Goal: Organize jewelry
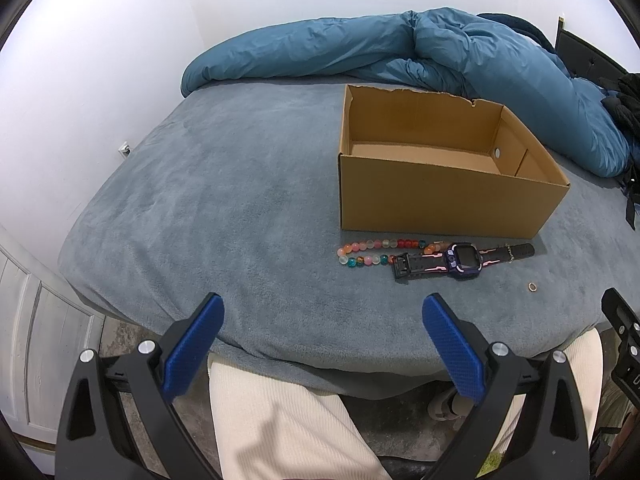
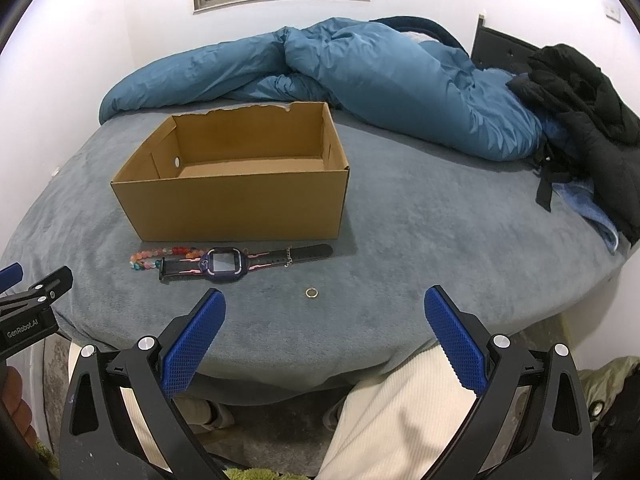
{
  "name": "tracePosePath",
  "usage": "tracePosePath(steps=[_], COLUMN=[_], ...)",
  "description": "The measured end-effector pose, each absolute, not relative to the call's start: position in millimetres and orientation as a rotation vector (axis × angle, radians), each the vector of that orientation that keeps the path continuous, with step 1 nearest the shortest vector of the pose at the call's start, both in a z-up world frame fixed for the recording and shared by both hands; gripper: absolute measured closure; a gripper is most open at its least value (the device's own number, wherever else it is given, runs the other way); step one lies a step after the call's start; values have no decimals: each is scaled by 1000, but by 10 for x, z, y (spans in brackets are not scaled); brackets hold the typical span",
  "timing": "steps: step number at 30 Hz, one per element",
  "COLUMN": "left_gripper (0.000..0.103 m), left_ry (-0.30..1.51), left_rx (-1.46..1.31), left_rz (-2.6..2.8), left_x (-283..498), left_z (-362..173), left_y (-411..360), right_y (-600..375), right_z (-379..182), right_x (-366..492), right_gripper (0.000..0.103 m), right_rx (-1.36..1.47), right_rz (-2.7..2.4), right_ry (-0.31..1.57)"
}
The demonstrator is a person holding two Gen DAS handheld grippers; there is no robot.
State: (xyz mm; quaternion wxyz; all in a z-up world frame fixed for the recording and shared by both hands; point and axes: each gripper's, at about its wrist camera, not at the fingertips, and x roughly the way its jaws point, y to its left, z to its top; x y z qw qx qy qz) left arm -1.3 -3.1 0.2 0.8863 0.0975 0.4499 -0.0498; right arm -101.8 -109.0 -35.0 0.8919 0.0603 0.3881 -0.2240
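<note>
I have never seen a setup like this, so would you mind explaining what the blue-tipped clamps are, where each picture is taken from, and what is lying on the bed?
There is no robot here. A person holds a two-finger gripper in each hand, and a fisheye camera on each one looks forward along its blue fingers. One picture comes from the left gripper, the other from the right gripper. Both are open and hold nothing.

They hover at the near edge of a bed with a grey-blue cover. On it stands an open cardboard box; no contents show inside. In front of the box lie a beaded bracelet, a watch with a purple case overlapping the beads, and a thin chain draped across its strap. A small gold ring lies apart, nearer the right gripper. A blue duvet is bunched at the back.
</note>
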Motion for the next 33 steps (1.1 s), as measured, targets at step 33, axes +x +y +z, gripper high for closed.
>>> tracePosePath(steps=[33], left_gripper=[6], left_ry=[937], left_rx=[203], left_rz=[-104], left_x=[-23], left_z=[-26], left_y=[-57], right_y=[-1089], right_z=[-351], right_x=[-999], right_gripper=[8], right_rx=[125], right_rz=[-464], right_ry=[805])
